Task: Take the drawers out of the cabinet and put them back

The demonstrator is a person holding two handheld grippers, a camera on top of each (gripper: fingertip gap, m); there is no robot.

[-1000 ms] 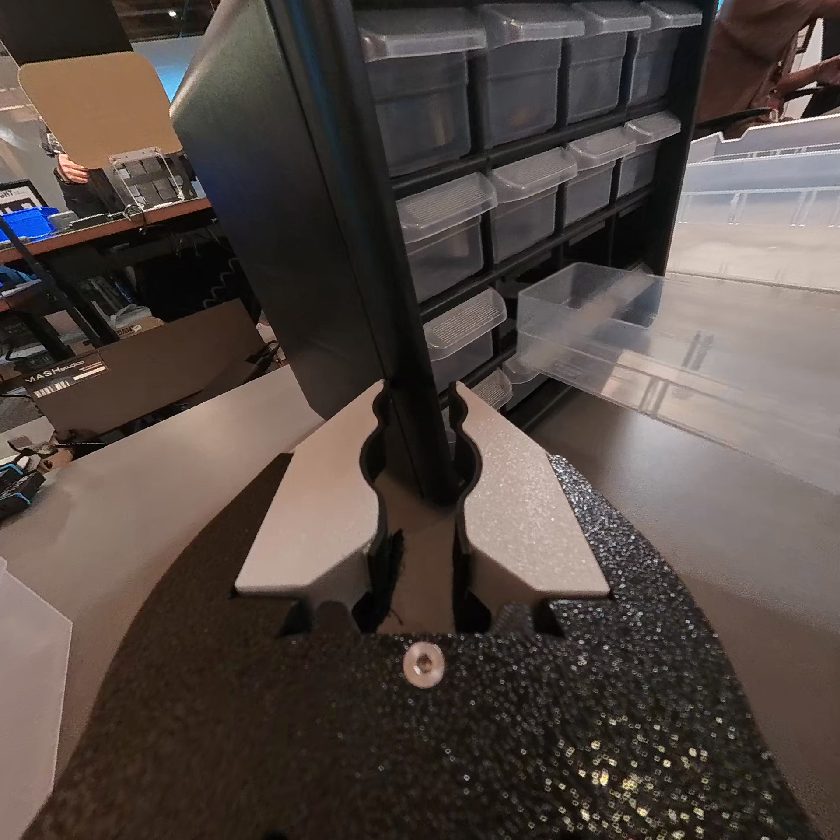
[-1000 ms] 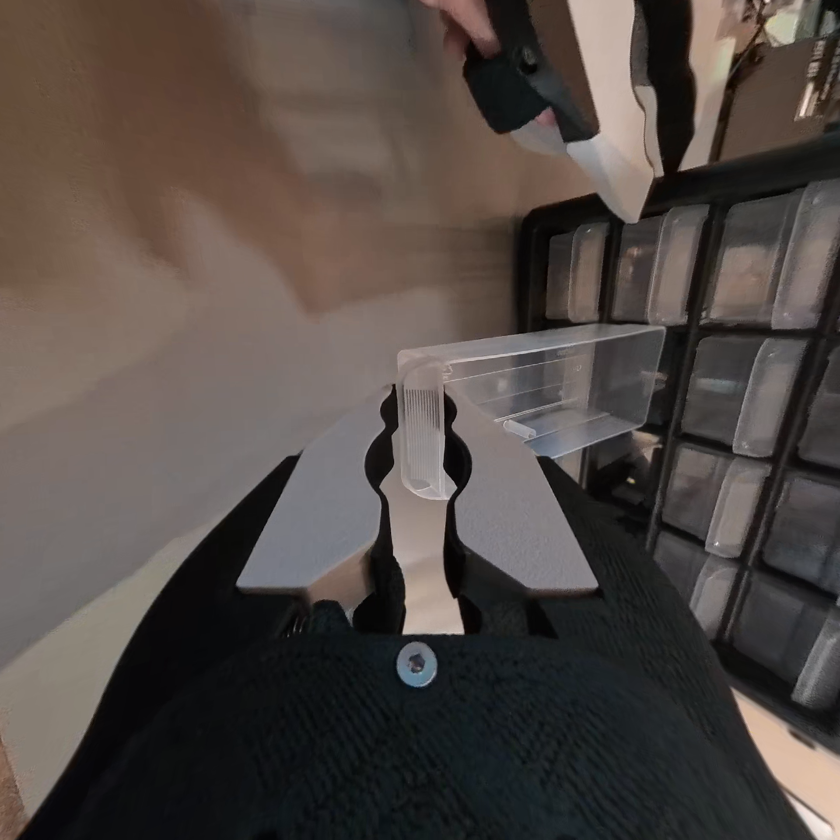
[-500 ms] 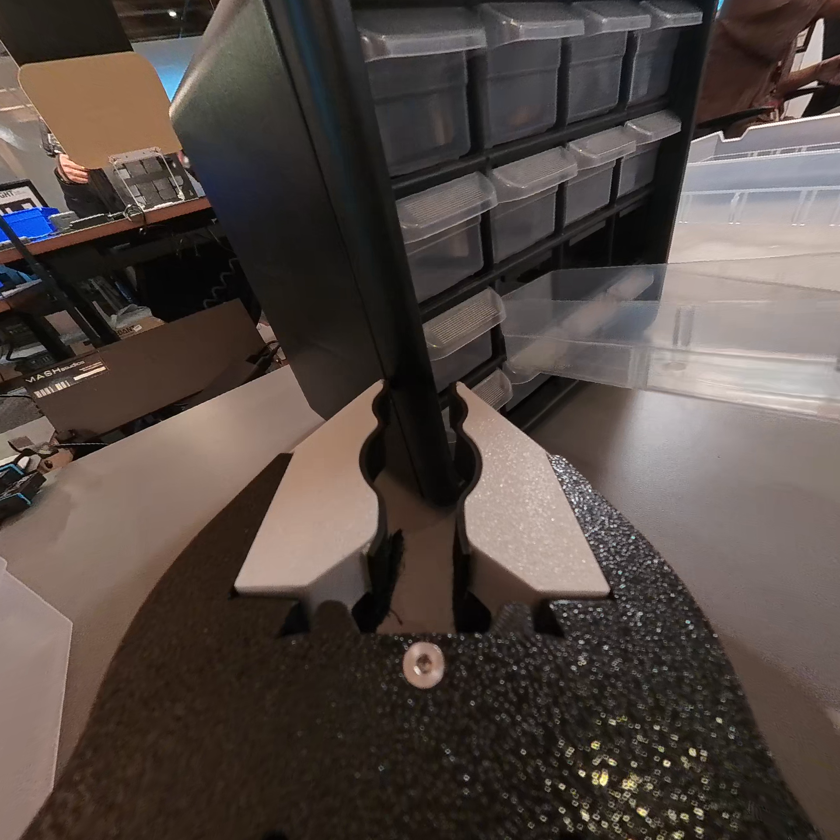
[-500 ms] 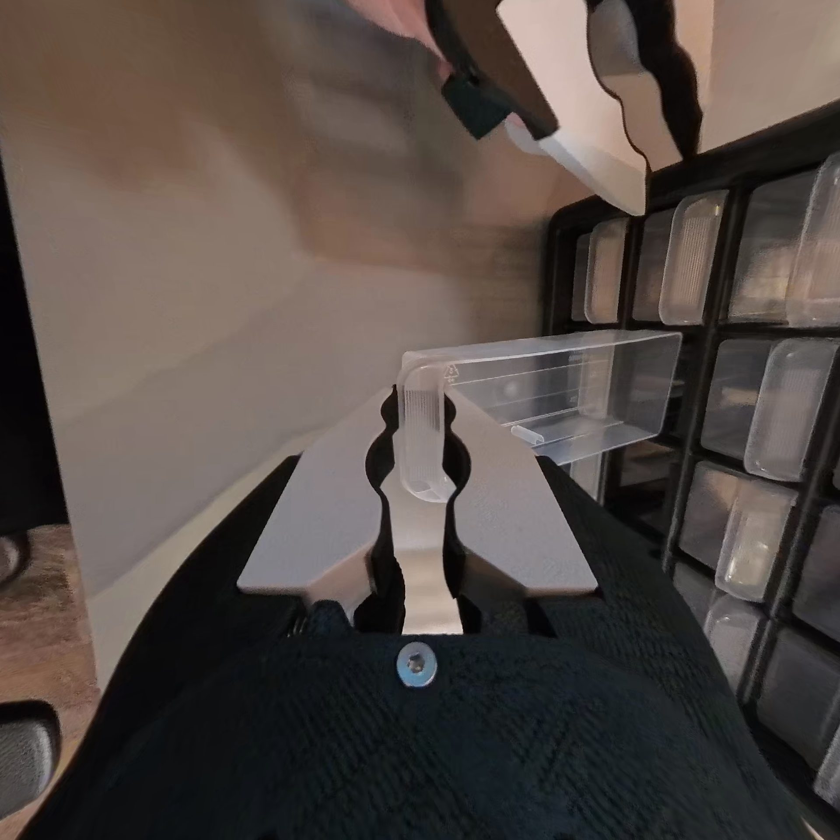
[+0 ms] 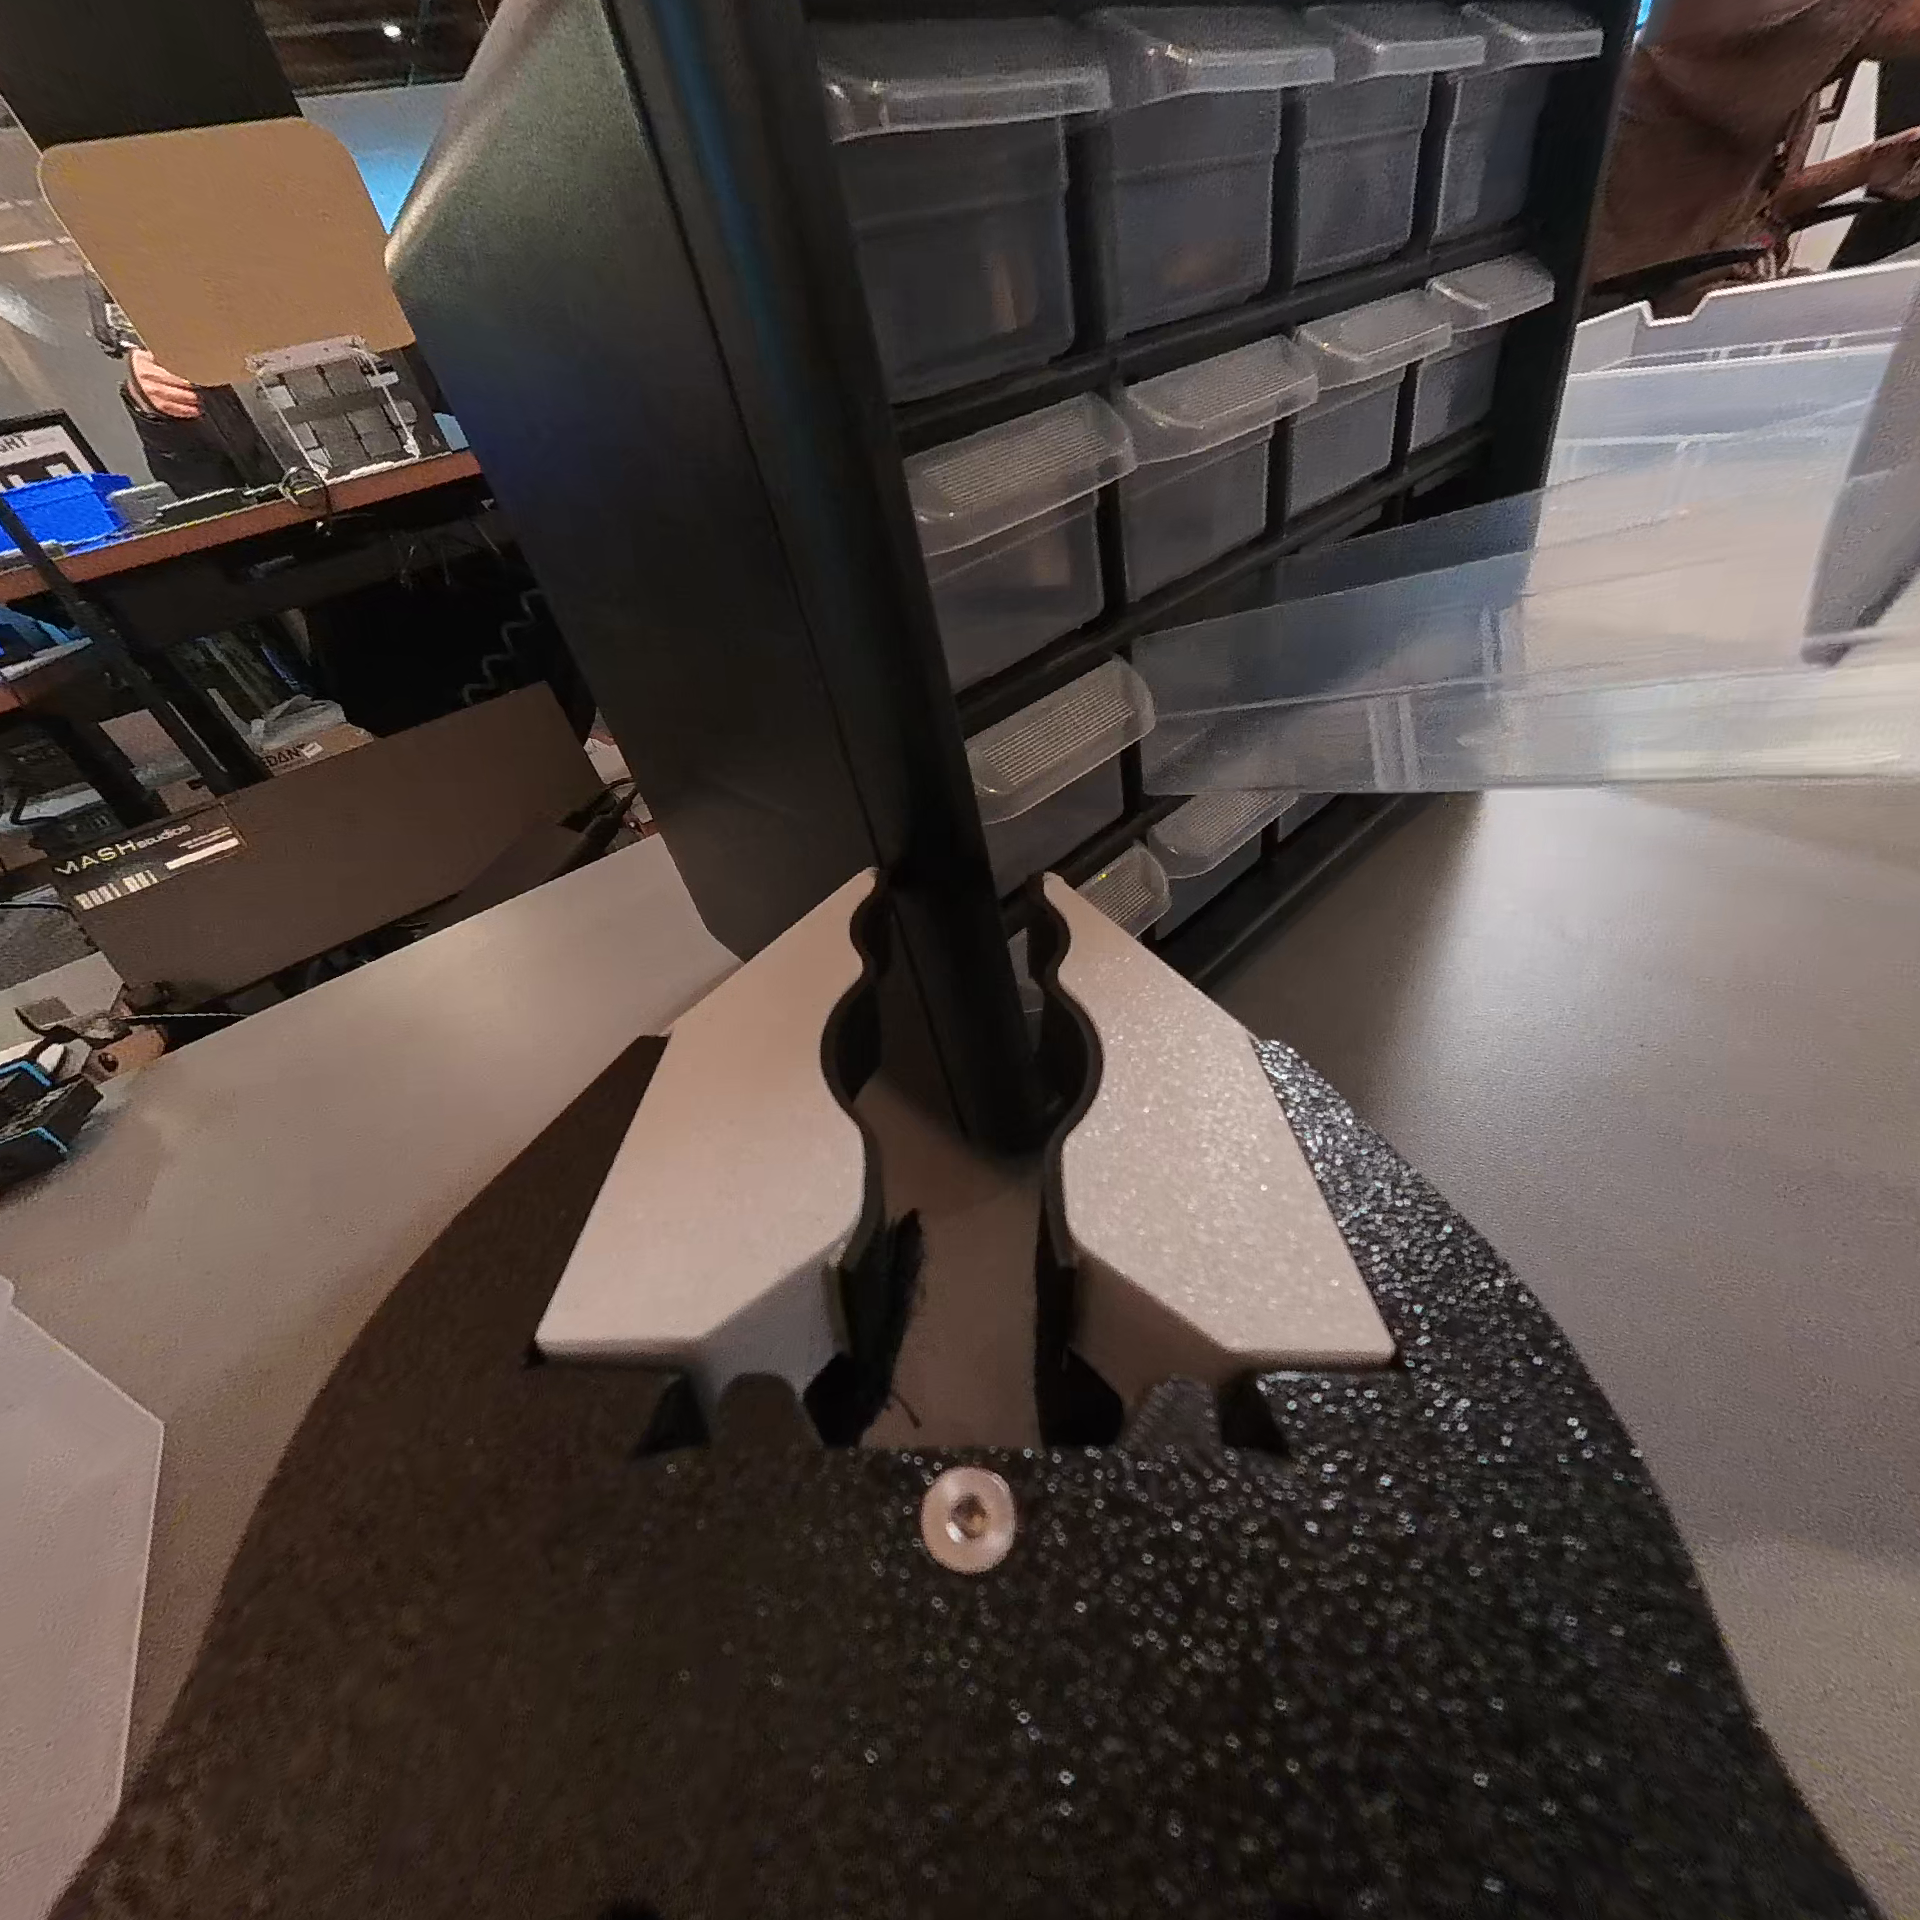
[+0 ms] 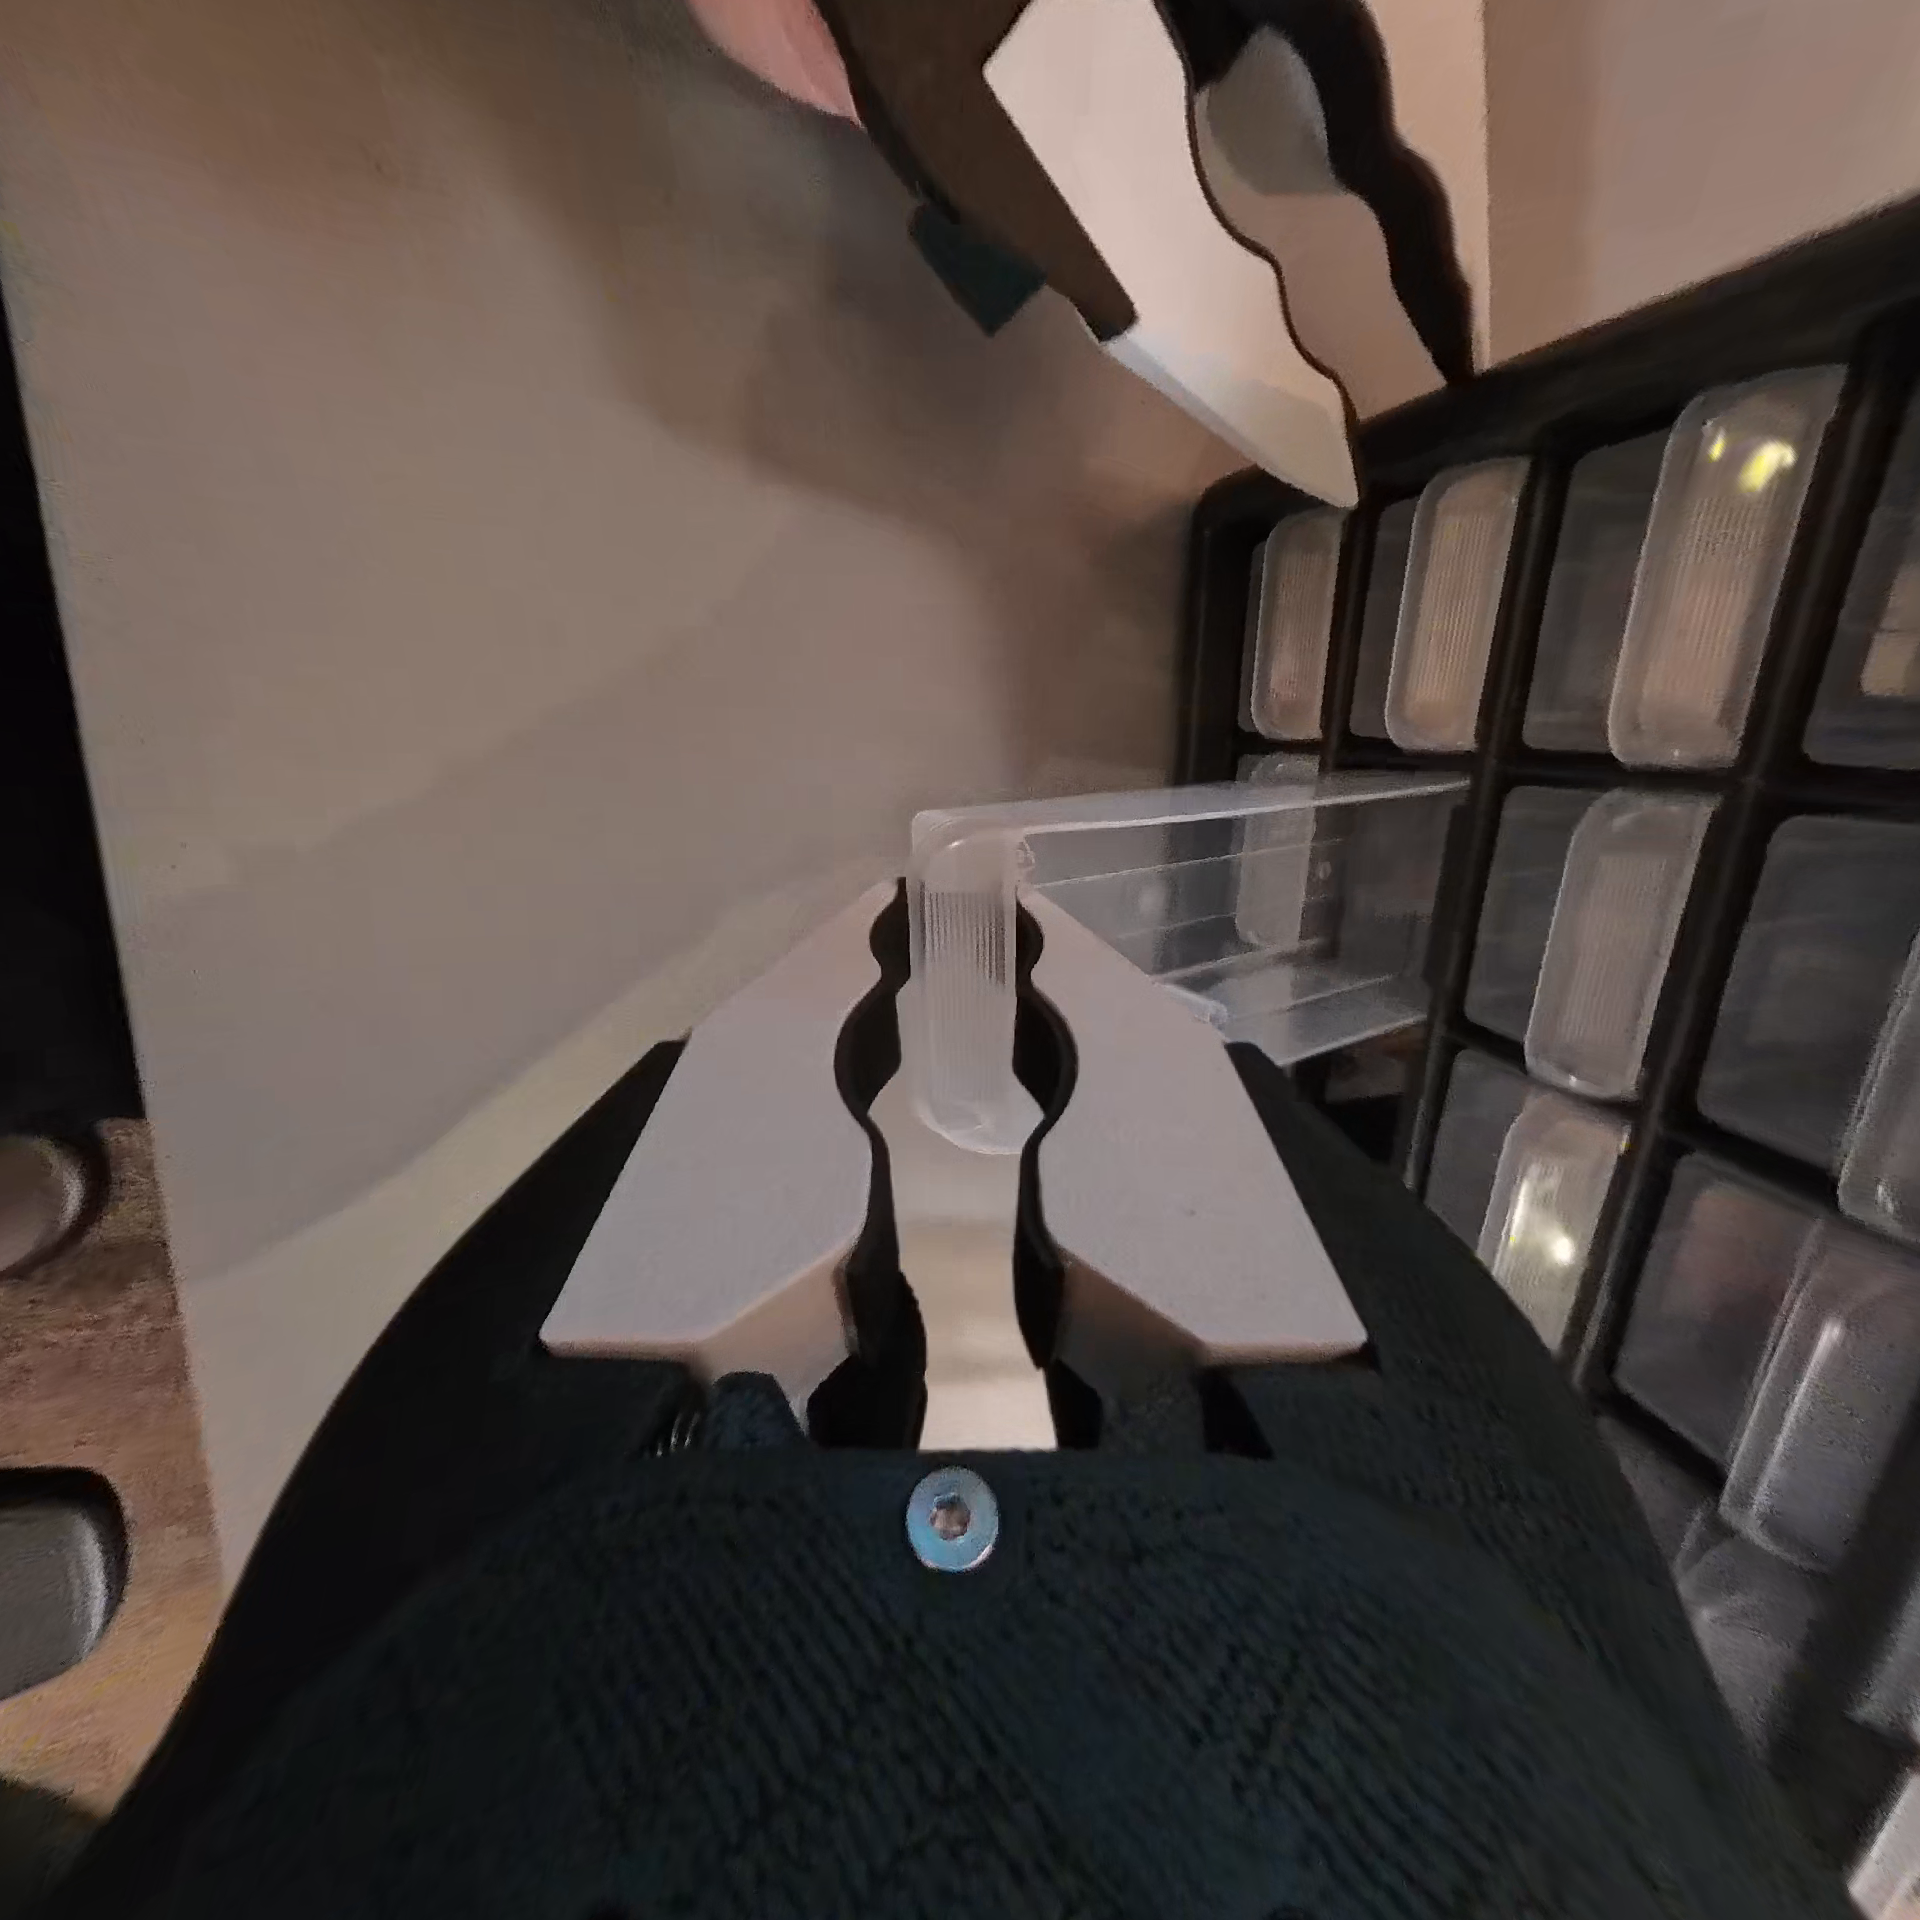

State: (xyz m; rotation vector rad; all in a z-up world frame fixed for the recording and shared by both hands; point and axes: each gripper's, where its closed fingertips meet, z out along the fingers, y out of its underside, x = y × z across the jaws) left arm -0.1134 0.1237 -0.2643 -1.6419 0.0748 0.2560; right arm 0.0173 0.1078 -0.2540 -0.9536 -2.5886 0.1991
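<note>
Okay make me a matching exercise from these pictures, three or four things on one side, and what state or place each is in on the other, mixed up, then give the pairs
Things
1. grey two-finger left gripper
2. grey two-finger right gripper
3. clear plastic drawer
4. black multi-drawer cabinet

States
A. standing on the grey table
B. shut on a clear ribbed handle
C. partly out of its slot
D. clamped on a black front corner edge

Pairs: 1-D, 2-B, 3-C, 4-A

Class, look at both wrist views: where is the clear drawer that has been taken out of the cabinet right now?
The clear drawer is held by its handle in the right gripper, level in front of the black cabinet, its far end at an empty slot.
</note>
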